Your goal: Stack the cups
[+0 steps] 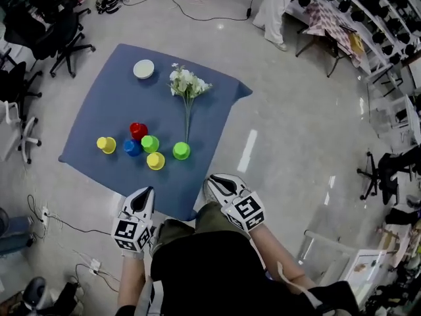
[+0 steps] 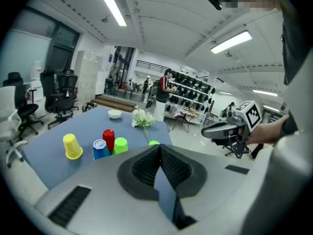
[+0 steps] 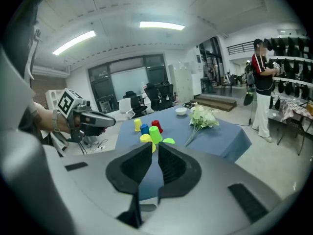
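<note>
Several upside-down plastic cups stand on a blue cloth (image 1: 105,104): a yellow cup (image 1: 106,145), a red cup (image 1: 138,131), a blue cup (image 1: 132,147), a green cup (image 1: 150,143), another yellow cup (image 1: 156,160) and another green cup (image 1: 181,151). All of them stand apart, none stacked. My left gripper (image 1: 143,196) and right gripper (image 1: 212,184) hover at the cloth's near edge, short of the cups. Both are shut and empty. The left gripper view shows the red cup (image 2: 108,139) ahead; the right gripper view shows the green cup (image 3: 155,133) ahead.
A white bowl (image 1: 143,68) and a bunch of white flowers (image 1: 187,84) lie at the cloth's far side. Office chairs (image 1: 62,35) stand to the left and cables (image 1: 197,12) run over the floor. A person (image 1: 276,12) stands by shelves at the far right.
</note>
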Demonstrator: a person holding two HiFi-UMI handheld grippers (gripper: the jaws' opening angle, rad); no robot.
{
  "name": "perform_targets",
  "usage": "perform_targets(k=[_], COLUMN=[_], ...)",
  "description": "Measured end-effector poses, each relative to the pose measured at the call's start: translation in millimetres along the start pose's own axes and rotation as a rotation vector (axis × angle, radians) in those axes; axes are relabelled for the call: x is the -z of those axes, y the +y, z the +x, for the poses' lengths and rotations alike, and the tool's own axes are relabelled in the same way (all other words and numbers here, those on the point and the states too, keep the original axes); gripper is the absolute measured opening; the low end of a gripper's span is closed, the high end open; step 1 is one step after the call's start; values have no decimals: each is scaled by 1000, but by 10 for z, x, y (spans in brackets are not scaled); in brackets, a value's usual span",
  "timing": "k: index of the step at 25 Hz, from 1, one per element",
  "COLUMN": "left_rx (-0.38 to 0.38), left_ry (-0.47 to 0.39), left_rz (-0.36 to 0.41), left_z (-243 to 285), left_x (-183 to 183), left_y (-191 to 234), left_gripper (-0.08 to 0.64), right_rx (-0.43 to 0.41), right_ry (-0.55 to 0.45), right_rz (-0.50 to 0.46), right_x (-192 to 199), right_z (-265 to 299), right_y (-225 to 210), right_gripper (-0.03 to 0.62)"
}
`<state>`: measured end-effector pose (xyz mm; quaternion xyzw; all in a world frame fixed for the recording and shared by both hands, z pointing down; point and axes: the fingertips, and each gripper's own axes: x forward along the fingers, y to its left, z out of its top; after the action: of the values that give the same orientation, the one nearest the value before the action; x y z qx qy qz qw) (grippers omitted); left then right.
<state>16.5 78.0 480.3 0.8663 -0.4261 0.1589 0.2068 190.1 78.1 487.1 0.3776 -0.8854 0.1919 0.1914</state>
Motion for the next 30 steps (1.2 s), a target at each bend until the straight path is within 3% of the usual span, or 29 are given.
perform_targets(k=[8, 12, 20, 30], left_rx=[-244, -327, -419, -490], left_ry=[17, -1, -26, -59], left_rz=[-98, -151, -225, -300], left_z=[301, 301, 35, -450], left_x=[21, 40, 181, 438], left_y=[-84, -113, 69, 303], left_gripper=[8, 8, 8, 8], right_rx=[-240, -300, -305, -240], right_ry=[84, 116, 192, 306], right_rz=[-99, -153, -246, -344], right_x=[-35, -23, 35, 306], right_z=[330, 521, 1103, 1691], right_y=[-345, -409, -432, -460], right_gripper=[49, 65, 198, 245])
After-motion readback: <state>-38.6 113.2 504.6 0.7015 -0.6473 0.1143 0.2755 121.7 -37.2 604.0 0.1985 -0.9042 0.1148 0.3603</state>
